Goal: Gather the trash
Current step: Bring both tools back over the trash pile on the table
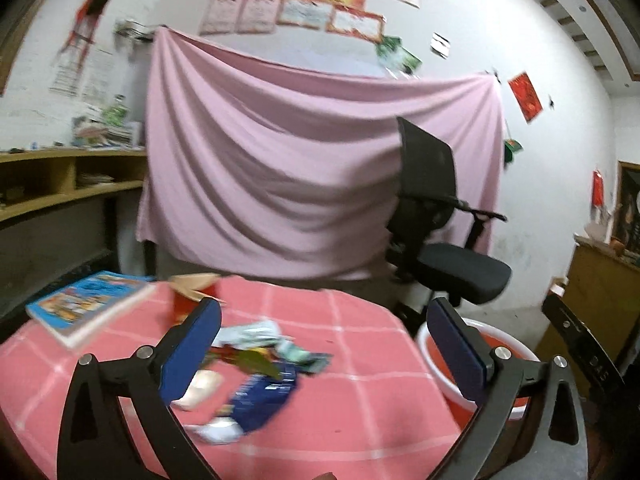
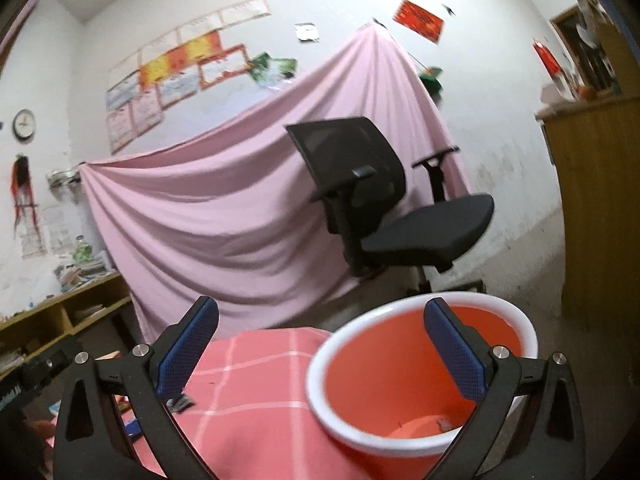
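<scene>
Above the pink checked table (image 1: 360, 360), the left gripper (image 1: 326, 344) hangs spread wide, empty, over crumpled wrappers (image 1: 260, 364); the right gripper (image 2: 320, 344), equally spread, hovers beside the red bin (image 2: 420, 380).

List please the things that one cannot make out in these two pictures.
- Trash pile, left wrist view: motion blur, wrappers cannot be told apart or read.
- Book, left wrist view: cover title blurred.
- Red bin, right wrist view: bottom partly behind the right tongs; small bits inside too small to identify.
- Wall posters, left wrist view: text too small and blurred.
</scene>
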`<act>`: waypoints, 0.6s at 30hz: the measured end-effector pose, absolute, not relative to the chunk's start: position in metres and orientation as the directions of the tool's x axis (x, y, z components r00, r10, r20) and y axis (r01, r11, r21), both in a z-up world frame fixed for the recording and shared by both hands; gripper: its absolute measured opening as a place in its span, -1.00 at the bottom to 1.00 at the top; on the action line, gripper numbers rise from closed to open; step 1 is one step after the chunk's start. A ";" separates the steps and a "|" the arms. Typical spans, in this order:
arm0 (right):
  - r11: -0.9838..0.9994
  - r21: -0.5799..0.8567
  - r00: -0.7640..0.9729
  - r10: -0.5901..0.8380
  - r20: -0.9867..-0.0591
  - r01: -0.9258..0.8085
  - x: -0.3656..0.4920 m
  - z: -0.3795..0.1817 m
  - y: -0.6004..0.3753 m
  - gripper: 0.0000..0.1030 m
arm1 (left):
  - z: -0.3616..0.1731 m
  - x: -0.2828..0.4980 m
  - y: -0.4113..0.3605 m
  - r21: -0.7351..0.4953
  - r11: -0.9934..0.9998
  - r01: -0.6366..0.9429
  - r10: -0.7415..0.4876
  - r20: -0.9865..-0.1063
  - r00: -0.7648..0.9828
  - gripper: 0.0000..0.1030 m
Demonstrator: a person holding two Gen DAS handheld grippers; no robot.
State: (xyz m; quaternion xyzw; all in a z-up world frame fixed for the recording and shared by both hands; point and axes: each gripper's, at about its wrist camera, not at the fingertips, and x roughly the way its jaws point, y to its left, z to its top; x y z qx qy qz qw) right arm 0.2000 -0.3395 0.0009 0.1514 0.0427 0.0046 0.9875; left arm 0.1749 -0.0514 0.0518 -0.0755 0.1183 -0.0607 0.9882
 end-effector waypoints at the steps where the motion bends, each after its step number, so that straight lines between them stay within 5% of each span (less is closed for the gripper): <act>1: 0.960 0.282 0.998 0.021 -0.065 -0.002 0.196 0.003 -0.332 1.00 | 0.052 0.170 -0.045 -0.159 0.983 0.089 -0.123 -0.217 0.968 0.95; 18: 0.989 0.014 0.988 0.151 -0.015 -0.150 0.188 0.007 -0.234 1.00 | 0.024 0.135 0.049 -0.122 0.989 -0.088 0.070 -0.145 0.987 0.95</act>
